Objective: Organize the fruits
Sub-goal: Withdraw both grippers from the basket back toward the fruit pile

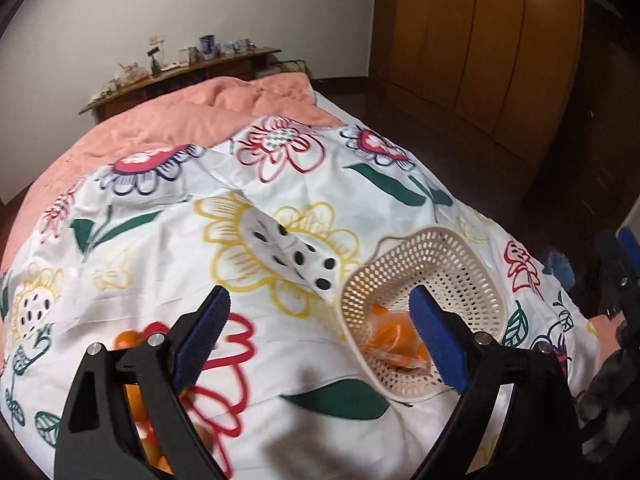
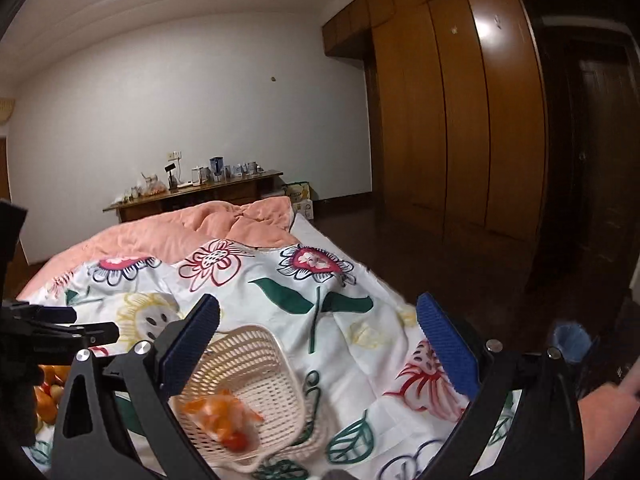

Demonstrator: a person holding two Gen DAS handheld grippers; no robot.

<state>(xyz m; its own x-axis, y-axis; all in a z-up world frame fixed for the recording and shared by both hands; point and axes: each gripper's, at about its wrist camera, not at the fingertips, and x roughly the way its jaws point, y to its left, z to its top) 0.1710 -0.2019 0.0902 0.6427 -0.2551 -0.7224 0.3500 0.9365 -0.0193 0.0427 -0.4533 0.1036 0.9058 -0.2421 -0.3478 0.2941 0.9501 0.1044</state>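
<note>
Two claws hang over the bed (image 1: 280,92), both gaping wide with nothing between their blue pads: the left claw (image 1: 320,320) and the right claw (image 2: 320,328). The cream basket (image 1: 460,248) sits tilted on the flowered cover (image 1: 160,240), a clear bag of oranges (image 1: 396,340) inside (blurred, mind you). More loose oranges (image 1: 128,338) lie near-left, behind the left claw's frame.
</note>
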